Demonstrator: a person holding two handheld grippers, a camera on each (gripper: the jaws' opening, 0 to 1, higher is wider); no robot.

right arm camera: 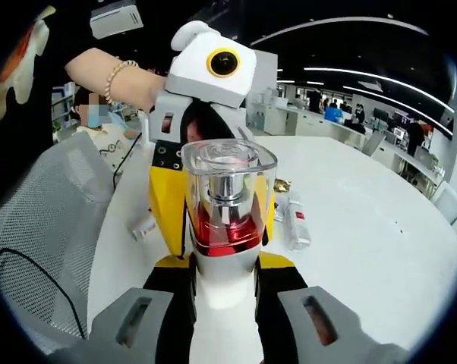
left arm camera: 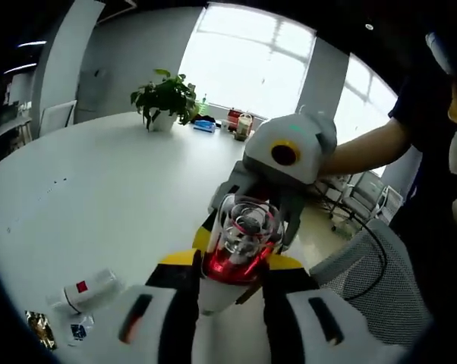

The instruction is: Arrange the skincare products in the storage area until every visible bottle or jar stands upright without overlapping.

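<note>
On the white table [left arm camera: 99, 189] a small tube [left arm camera: 88, 290] lies left of your left gripper [left arm camera: 232, 292]. Both your left gripper and right gripper [right arm camera: 225, 292] close their jaws on the same red pump bottle [right arm camera: 227, 205].

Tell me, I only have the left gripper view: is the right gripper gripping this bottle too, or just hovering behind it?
Observer: Gripping. In the right gripper view, the bottle's white base sits between the right gripper's own jaws, which look closed on it.
Operator: Anything lying on the side of the table that my gripper hides?
Observer: Yes, a small pale tube lies flat on the table near the edge, next to the mesh chair.
</note>
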